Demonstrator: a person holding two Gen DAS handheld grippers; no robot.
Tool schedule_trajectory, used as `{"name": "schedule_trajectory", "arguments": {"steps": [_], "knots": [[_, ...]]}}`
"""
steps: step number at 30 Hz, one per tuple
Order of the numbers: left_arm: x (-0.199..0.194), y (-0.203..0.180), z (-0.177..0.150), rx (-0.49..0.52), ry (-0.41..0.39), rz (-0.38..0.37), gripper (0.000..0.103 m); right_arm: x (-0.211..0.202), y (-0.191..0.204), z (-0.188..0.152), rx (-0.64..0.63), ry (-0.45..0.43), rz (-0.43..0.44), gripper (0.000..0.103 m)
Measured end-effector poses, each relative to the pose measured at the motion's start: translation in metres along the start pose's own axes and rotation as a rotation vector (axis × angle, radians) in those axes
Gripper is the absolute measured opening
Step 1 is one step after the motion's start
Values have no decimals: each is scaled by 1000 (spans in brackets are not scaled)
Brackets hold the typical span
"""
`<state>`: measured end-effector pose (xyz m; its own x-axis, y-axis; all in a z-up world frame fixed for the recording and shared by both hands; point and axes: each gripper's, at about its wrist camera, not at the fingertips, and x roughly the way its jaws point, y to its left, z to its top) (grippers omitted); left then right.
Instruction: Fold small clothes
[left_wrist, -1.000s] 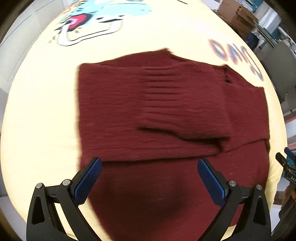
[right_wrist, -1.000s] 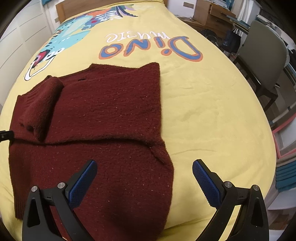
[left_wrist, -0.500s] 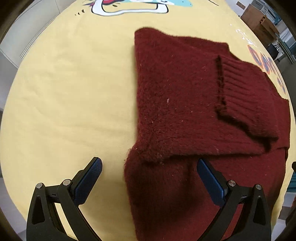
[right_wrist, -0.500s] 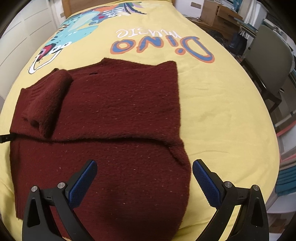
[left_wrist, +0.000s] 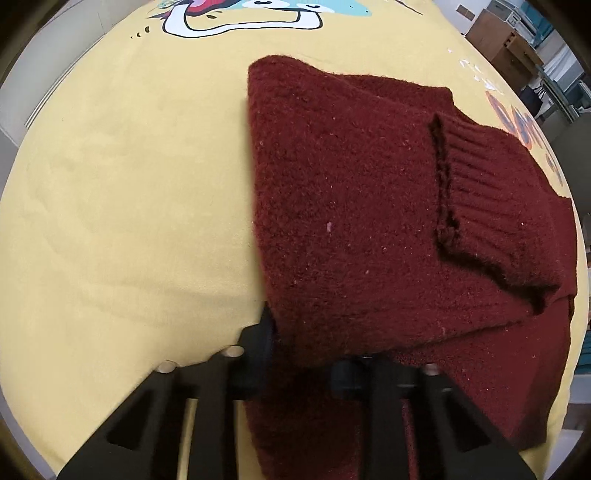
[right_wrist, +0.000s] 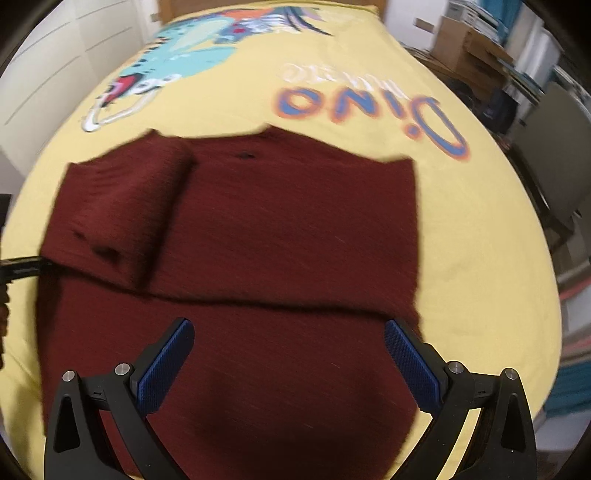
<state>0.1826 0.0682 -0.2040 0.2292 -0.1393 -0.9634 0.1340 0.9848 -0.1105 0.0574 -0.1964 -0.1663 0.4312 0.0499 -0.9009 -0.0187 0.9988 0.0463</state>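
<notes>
A dark red knit sweater lies flat on a yellow bedspread, one sleeve with a ribbed cuff folded across its body. At the sweater's left edge, my left gripper is closing its jaws, with a bunch of the fabric pinched between them. In the right wrist view the sweater fills the middle. My right gripper hovers open over its lower half, near the right-hand edge, with nothing gripped. The left gripper's tip shows at the sweater's far left side.
The bedspread carries a dinosaur print and "Dino" lettering beyond the sweater. A grey chair and cardboard boxes stand off the bed's right side. White cupboard doors run along the left.
My left gripper slid to the sweater's left edge, sank and closed its jaws on the fabric. My right gripper shifted left, so the sweater's right edge now sits by its right finger.
</notes>
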Motion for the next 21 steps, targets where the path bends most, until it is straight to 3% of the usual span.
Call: {"name": "schedule_trajectory", "arguments": {"steps": [11,21], "knots": [[15,10,8,38,33,9,17,4,127,76,-306,-53,111,103],[16,26,7,20,31,-21,16,67,188,91,-417,94,125,103]]}}
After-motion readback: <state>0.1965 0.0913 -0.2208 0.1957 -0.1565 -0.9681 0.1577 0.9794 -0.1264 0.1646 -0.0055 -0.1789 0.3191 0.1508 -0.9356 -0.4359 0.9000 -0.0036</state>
